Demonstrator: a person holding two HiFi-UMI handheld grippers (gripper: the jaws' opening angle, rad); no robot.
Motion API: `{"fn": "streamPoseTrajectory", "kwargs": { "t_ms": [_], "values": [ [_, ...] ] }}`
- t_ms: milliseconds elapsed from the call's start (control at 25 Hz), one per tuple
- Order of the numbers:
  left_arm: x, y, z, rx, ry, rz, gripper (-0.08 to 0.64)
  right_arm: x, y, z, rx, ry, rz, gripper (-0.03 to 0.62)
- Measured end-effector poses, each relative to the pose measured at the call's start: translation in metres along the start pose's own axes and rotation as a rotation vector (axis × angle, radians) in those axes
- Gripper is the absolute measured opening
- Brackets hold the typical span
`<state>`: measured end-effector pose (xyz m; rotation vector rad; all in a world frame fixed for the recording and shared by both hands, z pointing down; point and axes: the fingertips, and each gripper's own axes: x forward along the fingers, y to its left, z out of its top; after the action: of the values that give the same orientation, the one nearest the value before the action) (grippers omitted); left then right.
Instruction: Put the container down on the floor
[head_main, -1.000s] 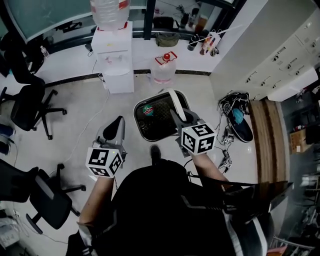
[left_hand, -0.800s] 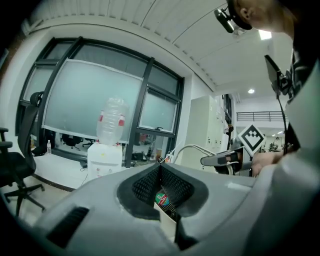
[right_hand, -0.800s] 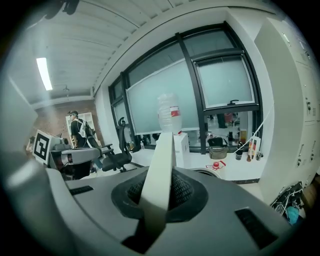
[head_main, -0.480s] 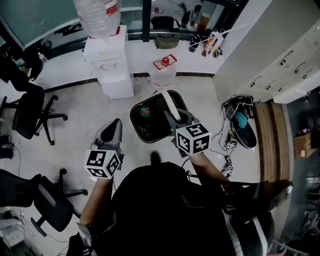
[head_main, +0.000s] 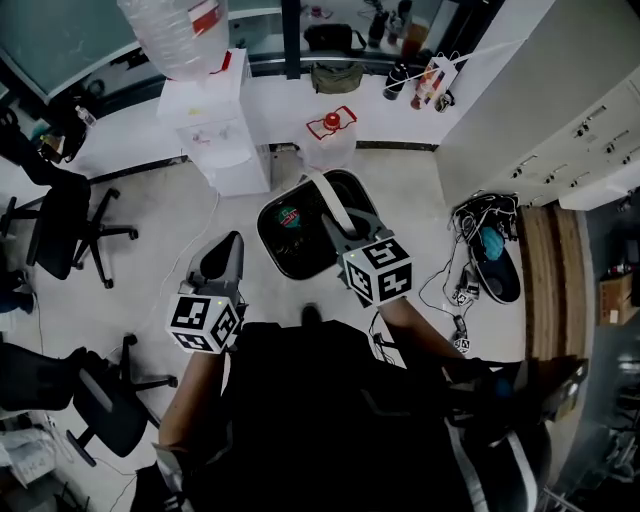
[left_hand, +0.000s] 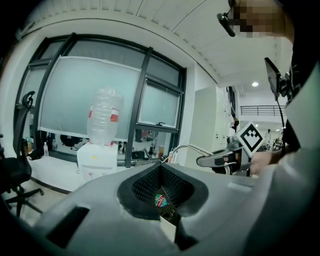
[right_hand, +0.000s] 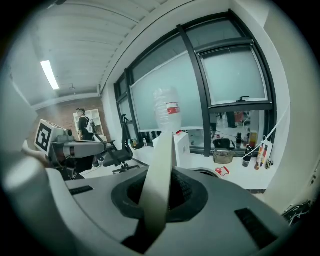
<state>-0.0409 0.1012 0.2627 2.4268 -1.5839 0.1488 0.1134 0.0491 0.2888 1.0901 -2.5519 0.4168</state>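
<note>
Pale, smooth office floor (head_main: 150, 230) spreads below the person. Around it stand black swivel chairs (head_main: 65, 225), a white water dispenser topped with a clear upturned bottle (head_main: 215, 130) and a clear water jug with a red cap (head_main: 330, 135). The task's thing — a rounded black mesh container (head_main: 300, 255) with a dark solid rim — hangs just ahead of the person's feet, near the dispenser and the jug. As far as I can judge, it is clear of the floor. A small green-and-red item (head_main: 289, 216) lies inside it.

The right gripper (head_main: 345, 228) has its fingers clamped on the container's flat off-white handle band (head_main: 328, 200); the right gripper view shows that band running up between them. The left gripper (head_main: 228, 252) hangs beside the container, apart from it, with its fingers drawn together on nothing.

The band looks thin, smooth and flexible, so the whole load rides on one narrow pinch — a sudden drop or twist could let it slide through the fingers, and the container would fall. Hung from a single strap, the light mesh body may swing or tilt, touch down on its rim and tip the item out. Set too far forward, it could knock the jug or the dispenser's base; set too close, it could land on the person's shoe. A thin white cord (head_main: 200, 225) trails across the floor to the left, and a container set on top of it would sit unevenly.
</note>
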Motion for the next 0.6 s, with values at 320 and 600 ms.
{"fn": "streamPoseTrajectory", "kwargs": {
  "t_ms": [320,600],
  "values": [
    [0.029,0.026,0.005,0.000,0.012,0.013,0.008,0.032,-0.025,0.008,0.017,0.021,-0.001,0.033],
    [0.059,0.064,0.007,-0.027,0.002,-0.020,0.008,0.069,-0.028,0.021,-0.002,0.040,-0.007,0.033]
  ]
}}
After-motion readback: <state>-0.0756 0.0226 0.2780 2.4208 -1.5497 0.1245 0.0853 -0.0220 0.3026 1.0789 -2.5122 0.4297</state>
